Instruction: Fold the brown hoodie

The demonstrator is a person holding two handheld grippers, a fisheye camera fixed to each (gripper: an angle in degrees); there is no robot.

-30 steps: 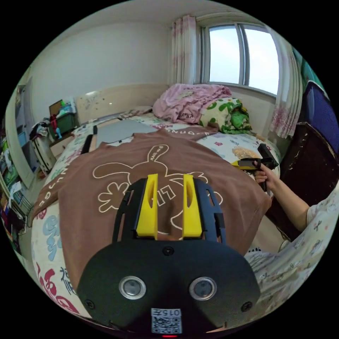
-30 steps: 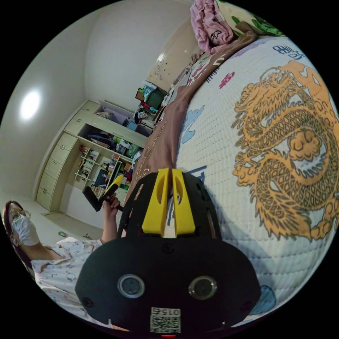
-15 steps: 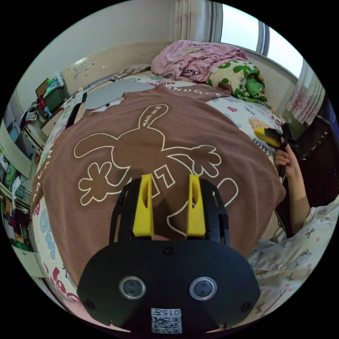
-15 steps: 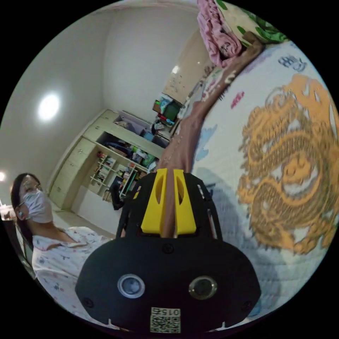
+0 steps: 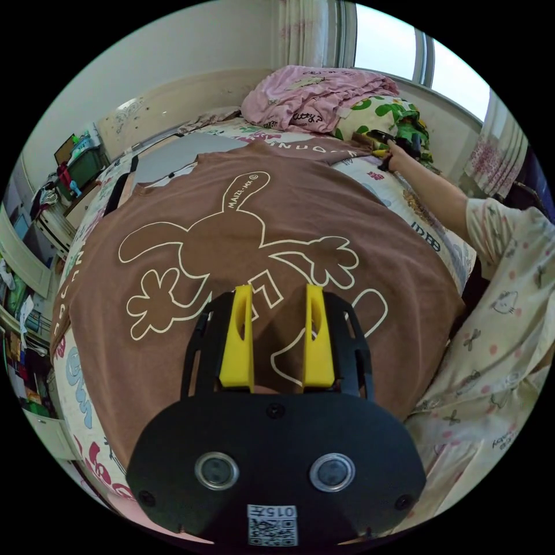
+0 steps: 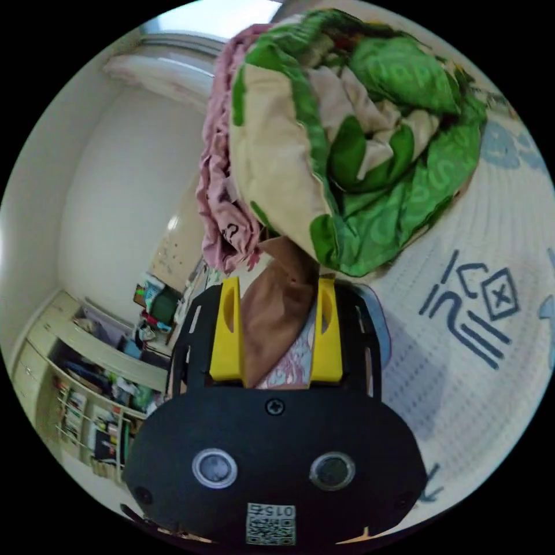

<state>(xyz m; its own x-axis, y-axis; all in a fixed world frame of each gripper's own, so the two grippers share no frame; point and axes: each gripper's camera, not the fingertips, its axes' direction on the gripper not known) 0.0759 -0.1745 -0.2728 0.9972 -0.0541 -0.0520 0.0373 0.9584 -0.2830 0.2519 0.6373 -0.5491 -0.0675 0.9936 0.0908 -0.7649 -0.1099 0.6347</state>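
Observation:
The brown hoodie [image 5: 248,231] lies flat on the bed, its cream rabbit print facing up. My left gripper [image 5: 272,289] hovers open just above the hoodie's lower middle, nothing between its yellow jaws. In the left gripper view the right gripper [image 5: 378,141] is far across the bed at the end of the hoodie's sleeve, held by an outstretched arm. In the right gripper view my right gripper [image 6: 276,283] stands open, its jaws on either side of the brown sleeve end [image 6: 277,300], not pressing on it.
A pink quilt [image 5: 315,101] and a green-and-cream quilt [image 6: 358,133] are piled at the head of the bed, right beside the sleeve end. The printed bedsheet [image 6: 462,324] shows around the hoodie. Cluttered shelves [image 6: 87,399] stand past the bed. The person's patterned sleeve [image 5: 509,272] is at the right.
The right gripper has travelled from the bed's near side to the far sleeve end by the quilts and has opened. The left gripper stays open, barely moved over the hoodie.

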